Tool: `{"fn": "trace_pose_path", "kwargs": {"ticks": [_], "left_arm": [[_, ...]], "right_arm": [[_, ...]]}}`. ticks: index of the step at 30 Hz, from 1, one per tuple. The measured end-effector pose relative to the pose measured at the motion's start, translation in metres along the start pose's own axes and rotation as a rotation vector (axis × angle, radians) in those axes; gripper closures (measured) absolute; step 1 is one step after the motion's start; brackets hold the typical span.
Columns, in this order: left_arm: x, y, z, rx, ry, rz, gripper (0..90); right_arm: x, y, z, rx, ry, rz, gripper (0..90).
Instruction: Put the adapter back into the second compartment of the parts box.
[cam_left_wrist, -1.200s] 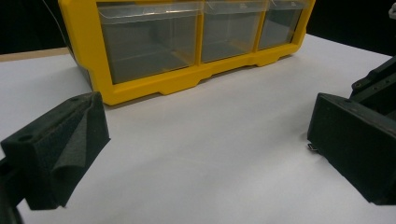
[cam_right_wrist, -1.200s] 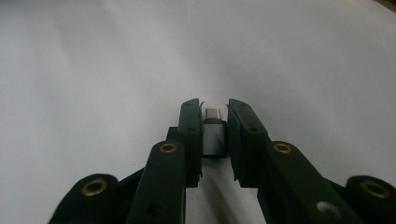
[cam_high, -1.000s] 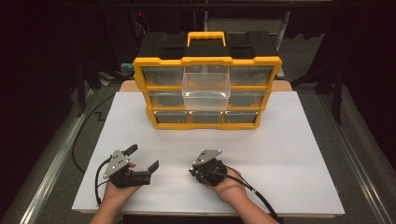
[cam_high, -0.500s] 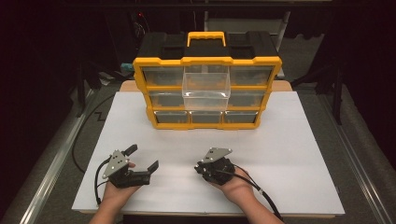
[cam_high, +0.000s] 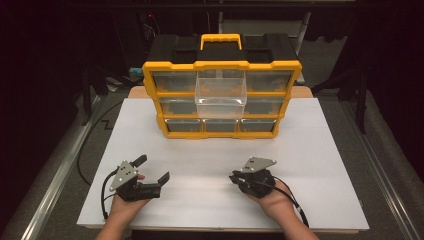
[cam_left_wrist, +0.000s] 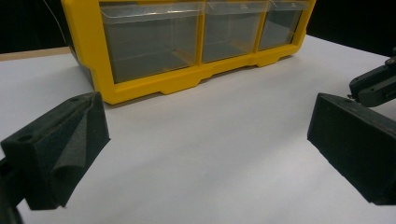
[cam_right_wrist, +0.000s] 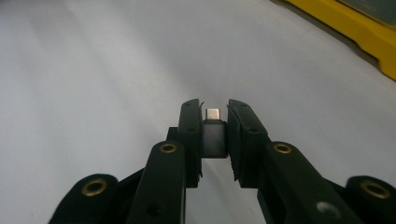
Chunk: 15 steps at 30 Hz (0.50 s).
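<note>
- The right tool (cam_right_wrist: 215, 135) is closed on a small dark adapter (cam_right_wrist: 215, 139), its pads pressed on the two flat sides and the metal plug tip poking out past them.
- In the high view this right tool (cam_high: 239, 179) sits near the front edge of the white surface (cam_high: 320, 145), right of its middle, so the adapter is there too, held above the sheet.
- The left tool (cam_high: 154, 170) stands wide with nothing in it, toward the front left corner.
- The adapter looks light, stiff and smooth-sided; I judge it could twist or slip if the squeeze eases.
- Best hold is on the body's broad faces, as now, leaving the plug tip free.
- The yellow drawer box (cam_high: 222, 100) stands at the back edge, with one clear drawer (cam_high: 221, 97) pulled out in the middle; it probably takes the adapter.
</note>
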<state>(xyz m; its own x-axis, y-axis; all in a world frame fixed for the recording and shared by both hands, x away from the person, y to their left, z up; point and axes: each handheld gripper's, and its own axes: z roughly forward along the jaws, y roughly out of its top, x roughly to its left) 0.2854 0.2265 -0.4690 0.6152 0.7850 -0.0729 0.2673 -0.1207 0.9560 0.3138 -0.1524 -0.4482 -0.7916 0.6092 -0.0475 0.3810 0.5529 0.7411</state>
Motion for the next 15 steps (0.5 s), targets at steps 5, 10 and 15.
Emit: {"fn": "trace_pose_path", "kwargs": {"ticks": [5, 10, 15], "left_arm": [[0.001, 0.000, 0.000, 0.002, 0.003, -0.002, 0.2], [0.001, 0.000, 0.000, 0.003, 0.004, -0.007, 0.2], [0.001, 0.000, 0.000, 0.003, 0.003, -0.010, 0.2]], "right_arm": [[-0.010, -0.013, -0.014, -0.001, -0.024, 0.022, 77.6], [-0.020, -0.027, -0.029, -0.025, -0.054, 0.052, 77.6], [-0.030, -0.038, -0.039, -0.043, -0.073, 0.095, 77.6]]}}
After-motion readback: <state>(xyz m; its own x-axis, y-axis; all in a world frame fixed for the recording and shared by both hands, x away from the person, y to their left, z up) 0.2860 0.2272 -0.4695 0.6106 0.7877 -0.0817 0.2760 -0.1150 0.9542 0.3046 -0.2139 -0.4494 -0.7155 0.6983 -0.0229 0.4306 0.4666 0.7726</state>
